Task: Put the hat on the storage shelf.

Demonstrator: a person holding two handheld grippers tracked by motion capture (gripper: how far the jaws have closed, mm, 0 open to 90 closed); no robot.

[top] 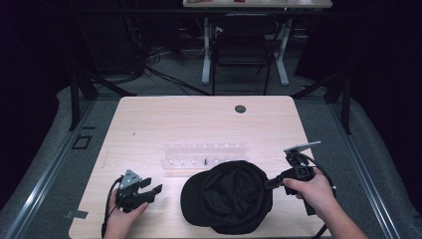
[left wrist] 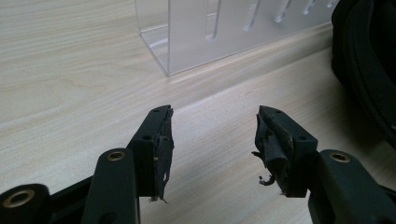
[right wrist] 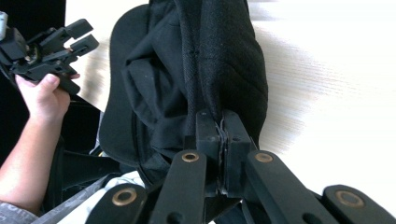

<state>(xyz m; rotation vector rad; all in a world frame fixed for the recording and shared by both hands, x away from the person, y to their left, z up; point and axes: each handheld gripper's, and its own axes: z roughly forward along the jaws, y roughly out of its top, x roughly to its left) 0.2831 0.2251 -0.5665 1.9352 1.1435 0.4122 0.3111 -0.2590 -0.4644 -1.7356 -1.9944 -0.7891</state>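
While the right gripper [top: 272,182] pinched the black fabric cap's [top: 226,196] edge, the left gripper [top: 153,186] sat open; a hard pull risked shifting the clear acrylic rack [top: 204,154].

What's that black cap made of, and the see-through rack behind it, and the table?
Cap: looks like matte woven cloth; weave and seams show where the right tool pinches it. Rack: clear glossy plastic, probably acrylic; the table shows through it. Table: pale wood grain, possibly laminate.
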